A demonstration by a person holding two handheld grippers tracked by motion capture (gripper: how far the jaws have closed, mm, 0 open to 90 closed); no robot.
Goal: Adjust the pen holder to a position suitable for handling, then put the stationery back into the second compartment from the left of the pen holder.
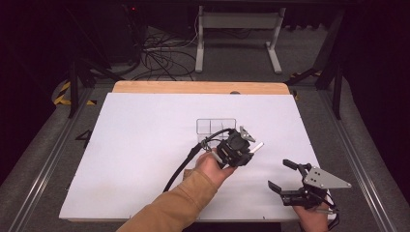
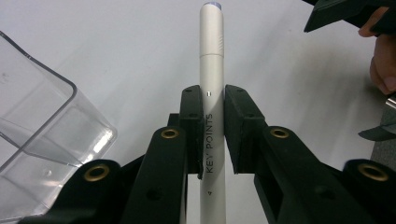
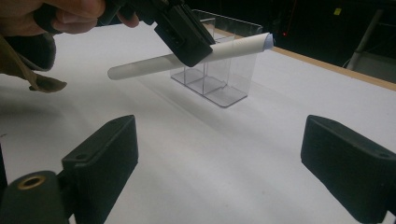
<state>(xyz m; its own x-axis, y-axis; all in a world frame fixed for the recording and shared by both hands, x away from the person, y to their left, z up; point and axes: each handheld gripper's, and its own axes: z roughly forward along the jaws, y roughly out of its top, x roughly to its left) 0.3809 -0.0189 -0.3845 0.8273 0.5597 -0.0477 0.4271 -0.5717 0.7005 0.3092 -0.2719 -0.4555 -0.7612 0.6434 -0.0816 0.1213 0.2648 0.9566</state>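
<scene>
left gripper (image 1: 244, 145): we've got it clamped on the white pen (image 2: 212, 93) — lying level, clear divided bin (image 3: 219, 70) just behind
right gripper (image 1: 289, 178): wide, empty

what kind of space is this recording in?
Probably a lab or data-collection rig, not a home: a white-topped table on a grey floor, loose cables behind it, dark surroundings. The left claw holds a white pen near a clear container.

White-topped table (image 1: 145, 145) — a clear plastic box (image 1: 215, 126) stands on it.
</scene>
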